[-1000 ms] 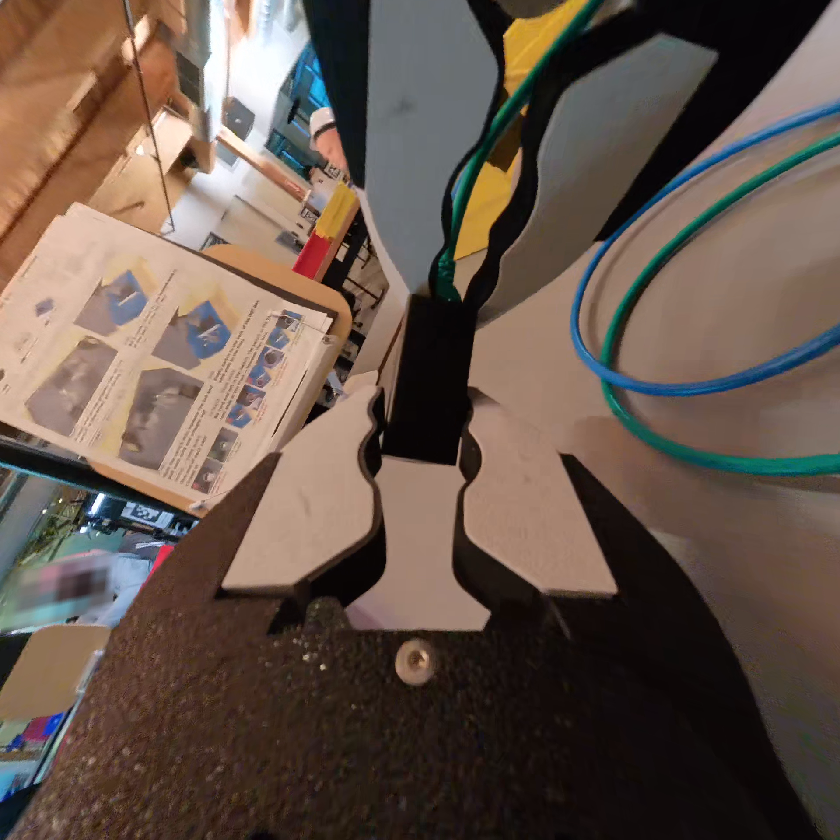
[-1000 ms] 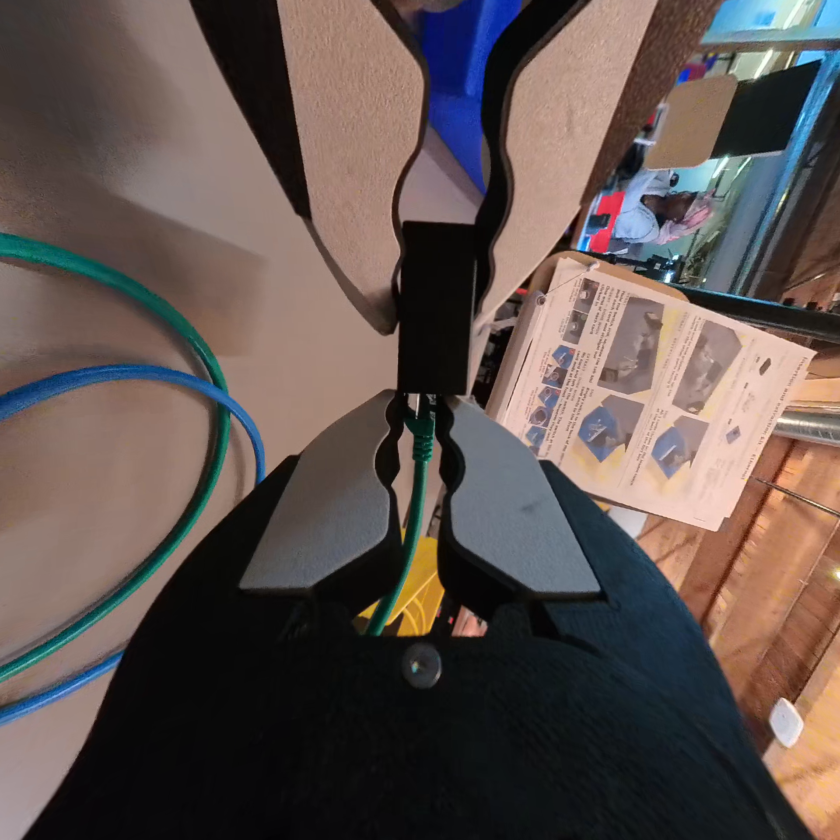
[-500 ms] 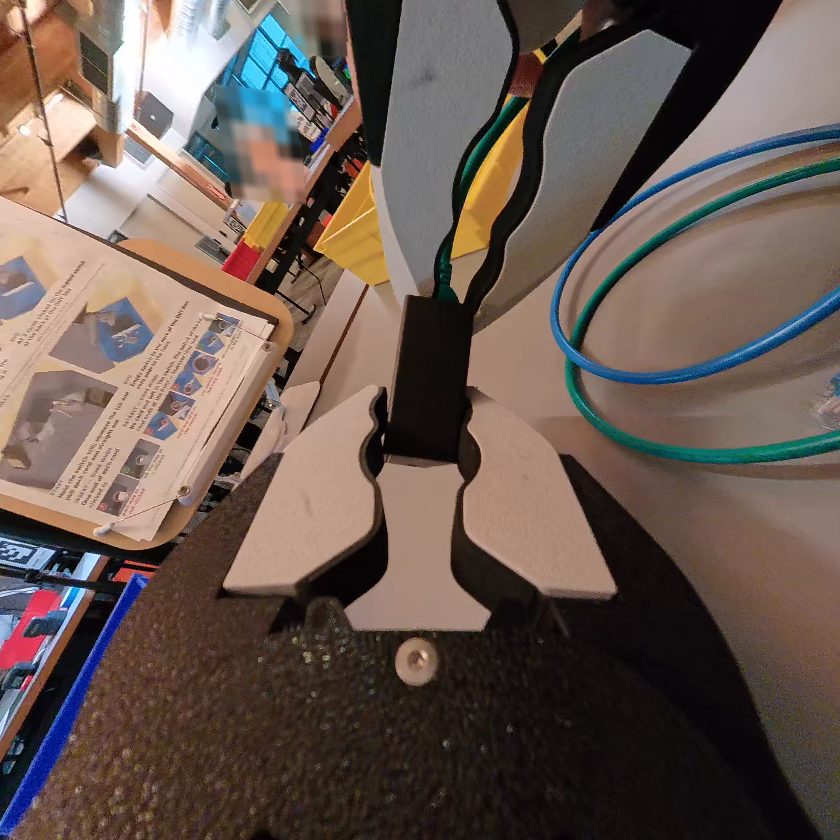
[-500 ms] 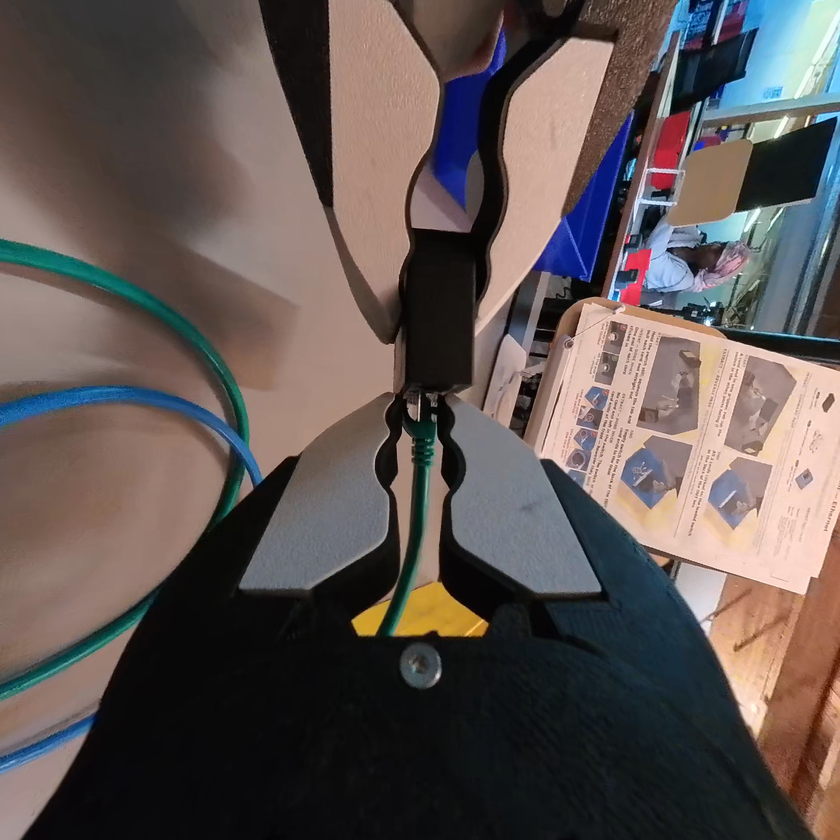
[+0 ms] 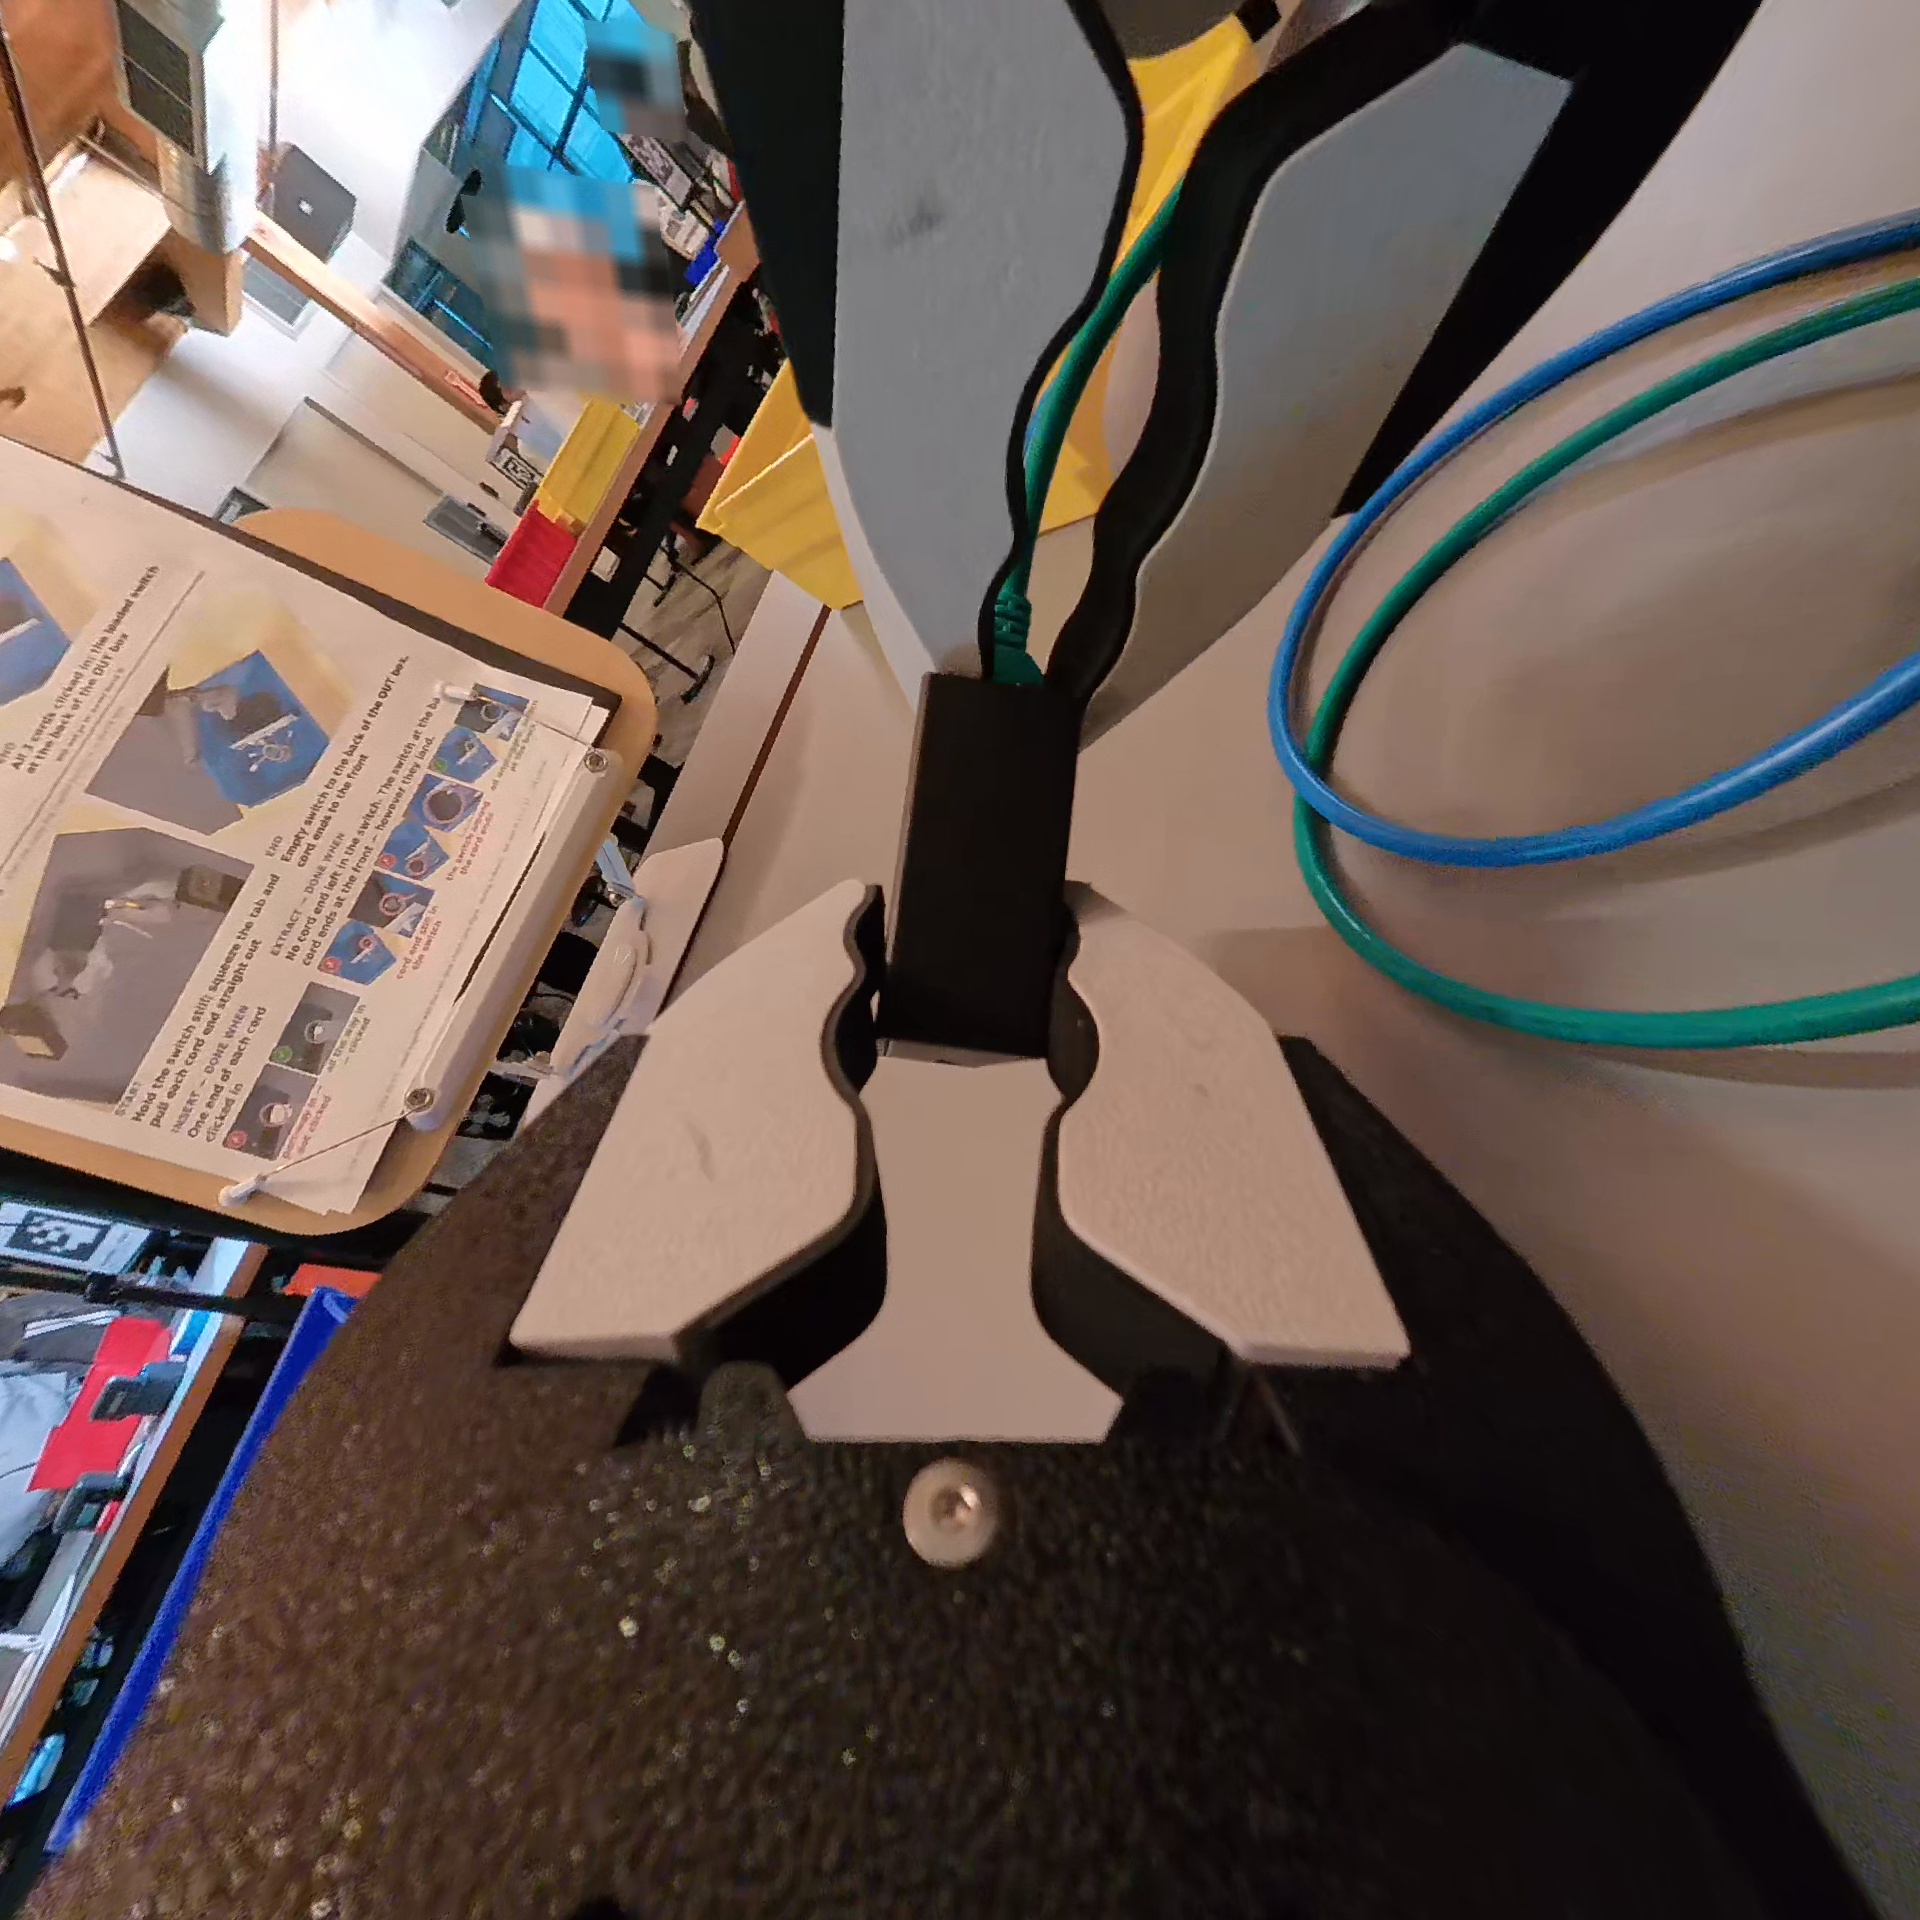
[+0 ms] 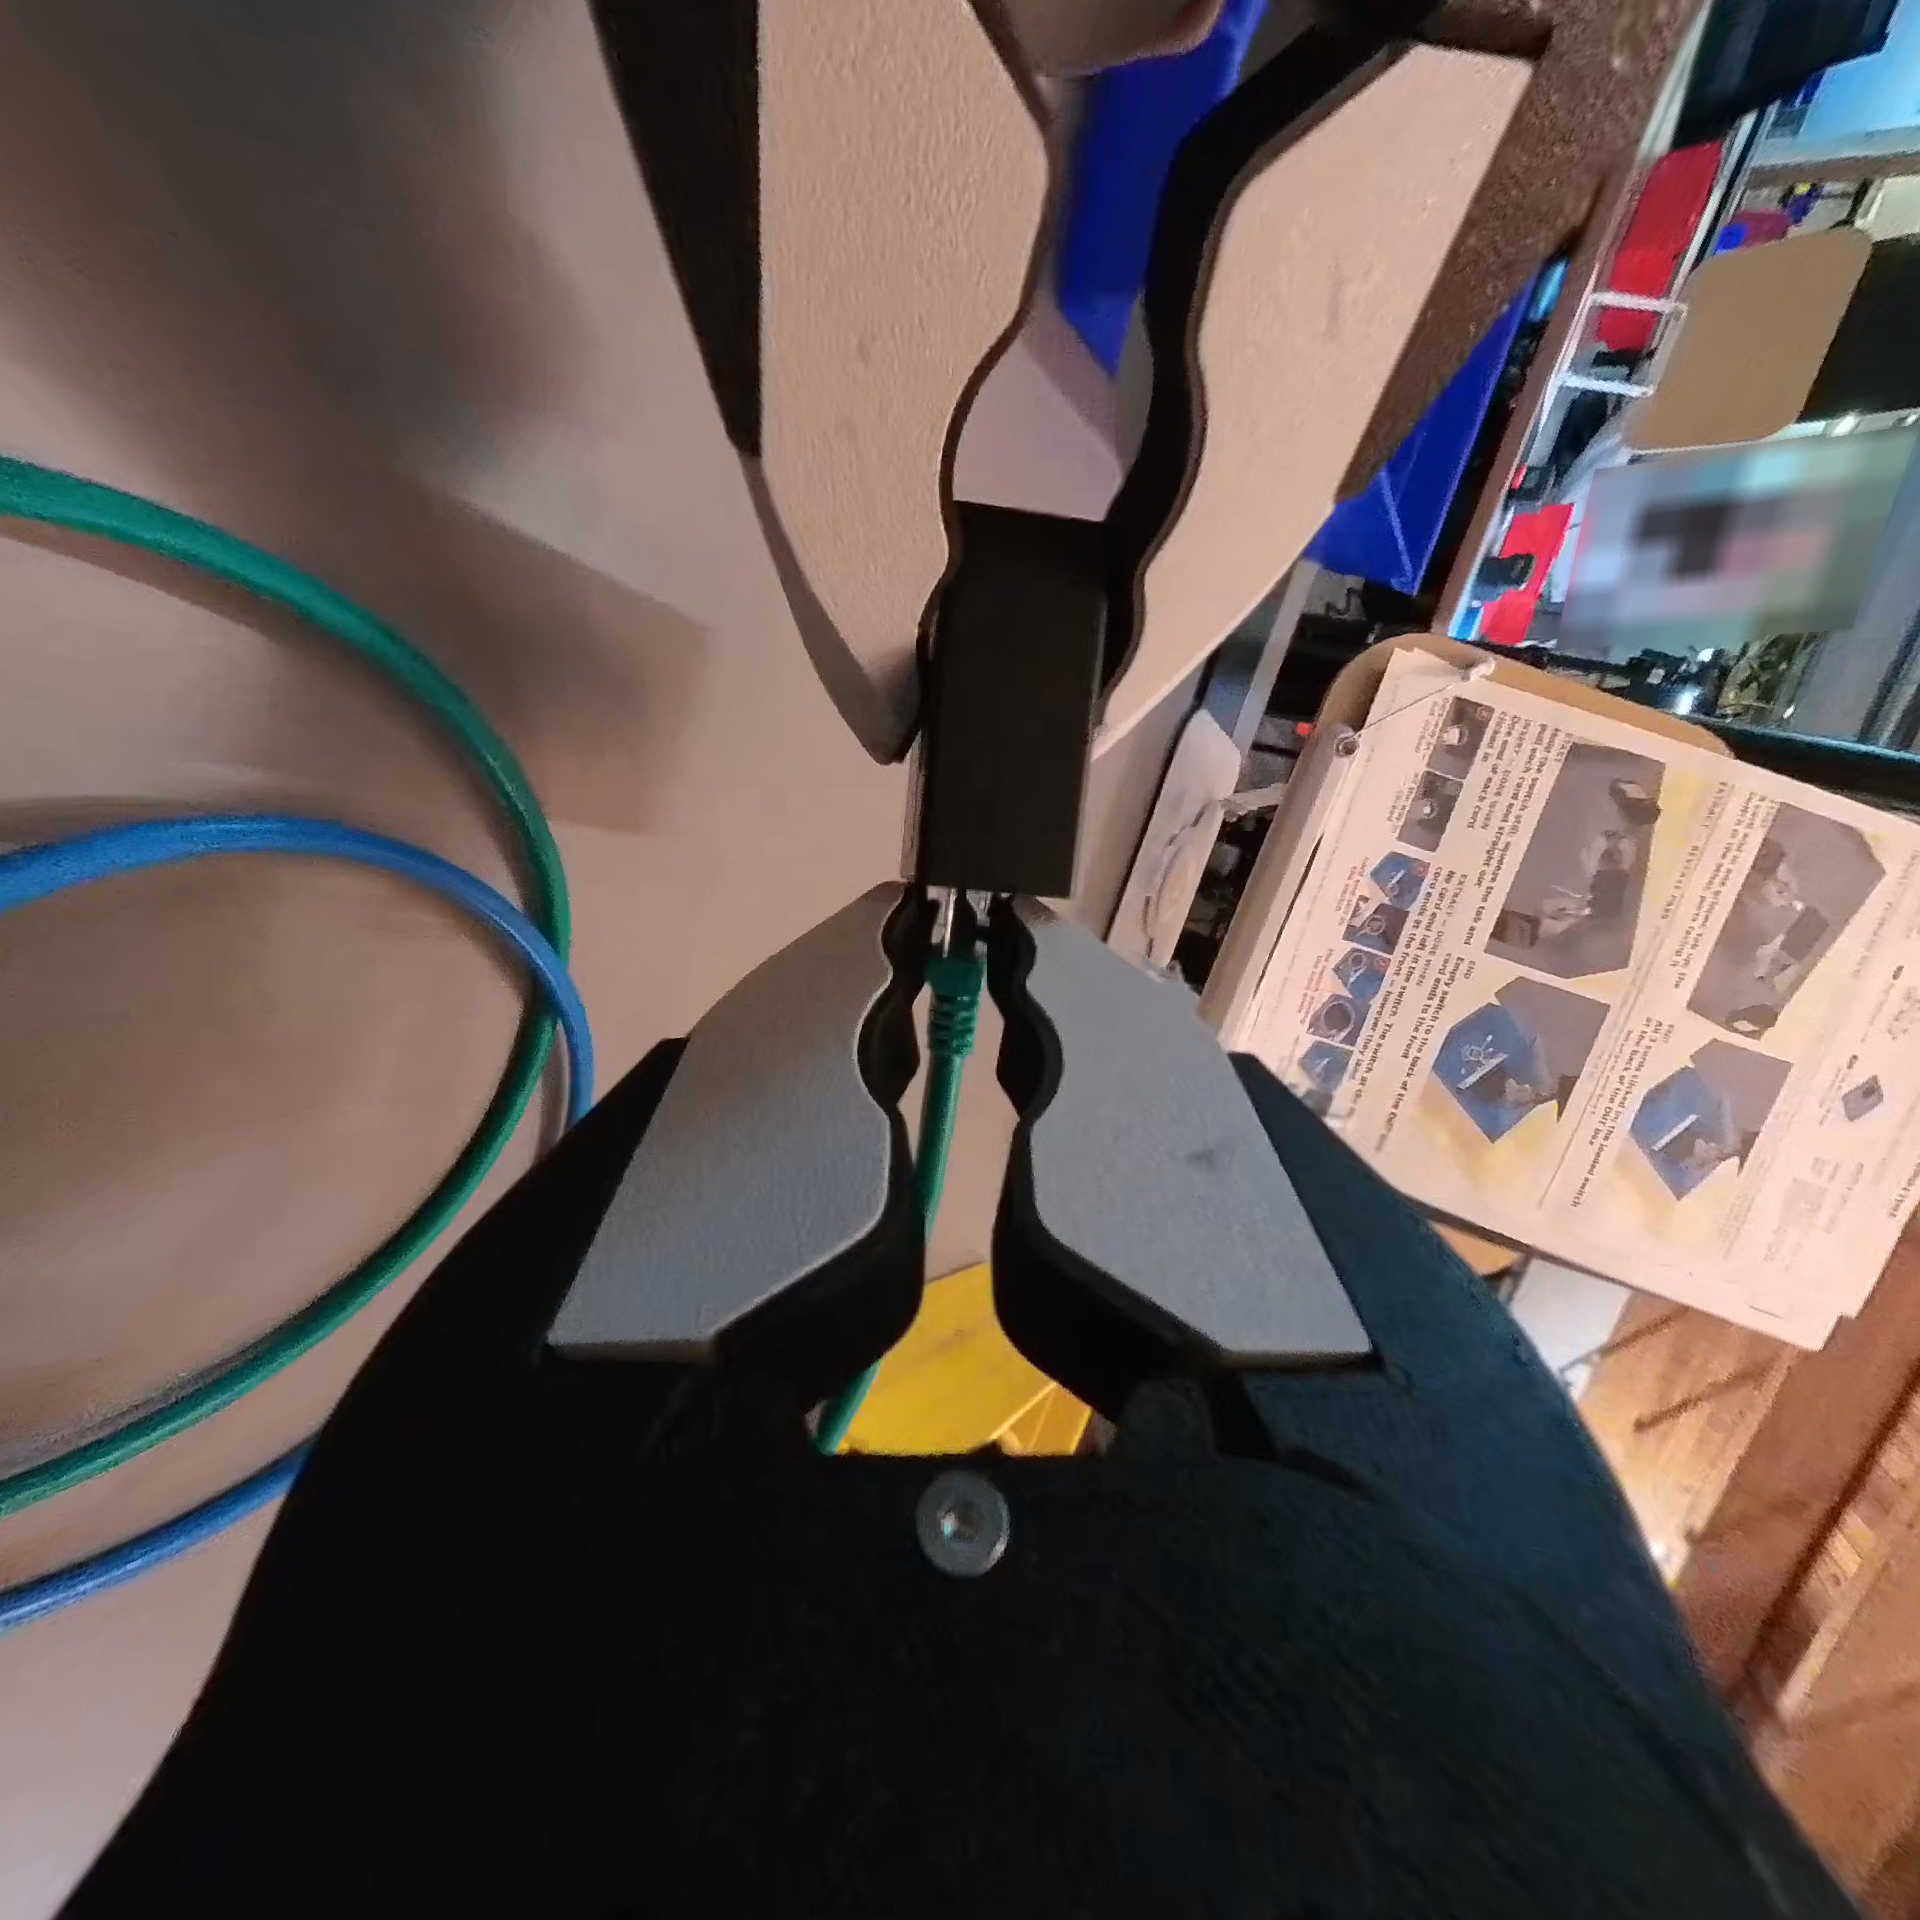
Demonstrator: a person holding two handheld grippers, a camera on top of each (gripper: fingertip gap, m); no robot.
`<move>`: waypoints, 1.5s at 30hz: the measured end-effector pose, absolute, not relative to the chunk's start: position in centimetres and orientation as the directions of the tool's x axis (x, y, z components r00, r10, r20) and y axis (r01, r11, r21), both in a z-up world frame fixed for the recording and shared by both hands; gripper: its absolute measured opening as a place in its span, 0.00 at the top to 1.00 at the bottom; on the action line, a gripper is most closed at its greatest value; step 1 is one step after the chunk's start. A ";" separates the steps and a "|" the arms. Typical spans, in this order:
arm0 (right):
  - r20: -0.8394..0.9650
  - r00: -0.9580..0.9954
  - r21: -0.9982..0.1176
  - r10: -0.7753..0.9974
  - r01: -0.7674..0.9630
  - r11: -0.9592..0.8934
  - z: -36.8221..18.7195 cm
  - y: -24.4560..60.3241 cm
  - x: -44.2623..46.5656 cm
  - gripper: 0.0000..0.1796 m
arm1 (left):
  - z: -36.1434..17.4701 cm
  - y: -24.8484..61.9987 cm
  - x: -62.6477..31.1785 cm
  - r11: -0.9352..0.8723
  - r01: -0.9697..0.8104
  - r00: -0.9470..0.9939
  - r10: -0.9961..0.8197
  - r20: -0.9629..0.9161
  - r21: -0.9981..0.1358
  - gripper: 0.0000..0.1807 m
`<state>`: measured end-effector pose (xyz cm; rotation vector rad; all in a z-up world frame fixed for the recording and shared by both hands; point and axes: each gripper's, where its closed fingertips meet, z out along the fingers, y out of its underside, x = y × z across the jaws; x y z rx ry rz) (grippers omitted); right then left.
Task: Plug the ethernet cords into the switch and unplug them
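Note:
My left gripper [image 5: 971, 920] is shut on the near end of a small black switch [image 5: 982, 810] and holds it above the beige table [image 5: 1610, 1299]. My right gripper [image 6: 956, 920] faces it from the other end, shut on the plug of the green ethernet cord [image 6: 954, 987], with the plug's tip at the switch's port [image 6: 1003, 821]. In the left wrist view the green plug [image 5: 1010, 623] sits between the right fingers [image 5: 1195, 499]. The green cord [image 5: 1558, 1023] and a blue cord [image 5: 1455, 842] lie looped on the table.
A clipboard with printed instruction sheets [image 5: 260, 883] stands beside the table and also shows in the right wrist view [image 6: 1610, 987]. Yellow bins [image 5: 790, 499] and a blue bin [image 6: 1122, 208] lie beyond the table edge. The cord loops [image 6: 499, 831] lie close beside both grippers.
Both grippers have swung together, so the background has shifted. More of the green plug now shows between the switch and my right fingertips. Both grips are unchanged.

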<state>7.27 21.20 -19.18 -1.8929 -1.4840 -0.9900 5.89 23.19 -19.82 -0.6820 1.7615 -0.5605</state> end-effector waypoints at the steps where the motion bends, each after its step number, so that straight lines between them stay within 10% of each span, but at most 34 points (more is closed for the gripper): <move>1: 0.814 0.143 0.015 0.563 0.964 -0.267 -18.9 21.4 7.4 0.93 | -19.7 23.3 6.0 0.718 -0.168 -0.202 -0.696 -0.689 -0.676 0.84; 12: 0.803 0.175 0.043 0.570 0.936 -0.348 -18.8 21.1 11.1 0.94 | -19.9 26.1 5.6 0.778 -0.255 -0.090 -0.611 -0.787 -0.574 0.84; 16: 0.811 0.231 -0.024 0.538 0.931 -0.363 -15.3 21.8 11.2 0.94 | -17.0 24.9 6.6 0.568 -0.112 -0.009 -0.821 -0.571 -0.815 0.84; 24: 0.872 0.259 -0.177 0.415 0.958 -0.226 -6.6 20.2 9.4 0.94 | -14.5 31.5 3.1 0.549 -0.267 0.290 -0.738 -0.609 -0.792 0.84; 28: 0.833 0.460 -0.459 0.307 0.885 -0.081 0.1 18.4 7.7 0.94 | -14.3 34.0 1.6 0.505 -0.314 0.373 -0.713 -0.594 -0.804 0.84; 35: 0.958 0.265 -0.285 -0.107 0.857 -0.430 8.2 15.8 22.6 0.94 | -11.9 34.1 0.3 0.442 -0.162 0.448 -0.764 -0.464 -0.883 0.84; 45: 0.889 0.236 -0.421 -0.393 0.760 -0.495 17.7 14.0 35.4 0.94 | -11.4 31.3 2.0 0.339 -0.032 0.323 -0.887 -0.331 -0.940 0.84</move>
